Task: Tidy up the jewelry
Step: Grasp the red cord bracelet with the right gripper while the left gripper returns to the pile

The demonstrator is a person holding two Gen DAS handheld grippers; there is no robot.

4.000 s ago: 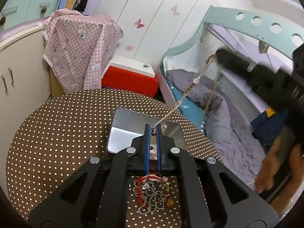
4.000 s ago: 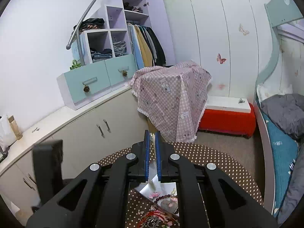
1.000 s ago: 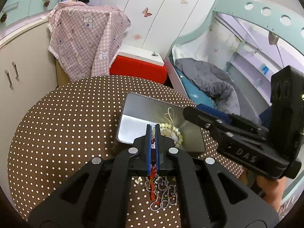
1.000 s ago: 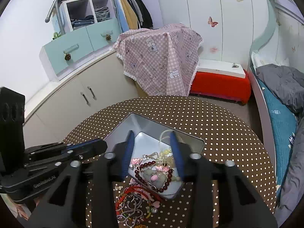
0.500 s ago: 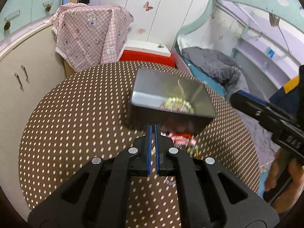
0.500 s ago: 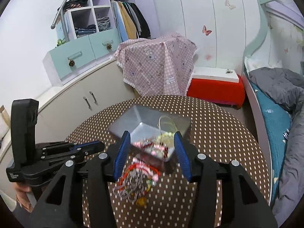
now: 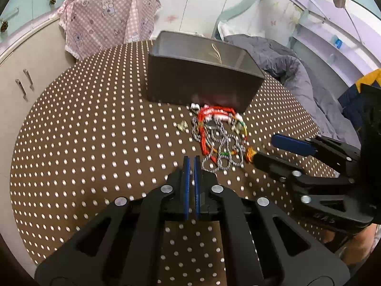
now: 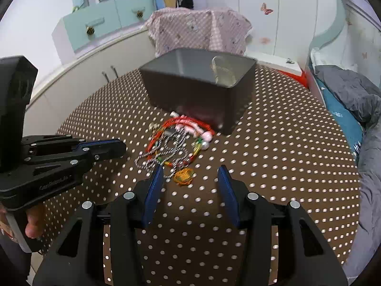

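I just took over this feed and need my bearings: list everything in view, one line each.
Metal box: one, grey, far side of the table, a pale cord showing inside.
Jewelry pile: one tangle, red cords, silver chains, pink beads, in front of the box.
Amber charm: one, orange, near edge of the pile.
Table: one, brown with white dots.
Checked cloth: one, pink, behind the table.
Bedding: grey, at right.
Left gripper: black, blue pads, shut, empty.
Right gripper: black, blue pads, open, charm between its fingertips.

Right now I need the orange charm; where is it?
The orange charm lies on the dotted tablecloth, at the jewelry pile's near edge, just ahead of the open right gripper.
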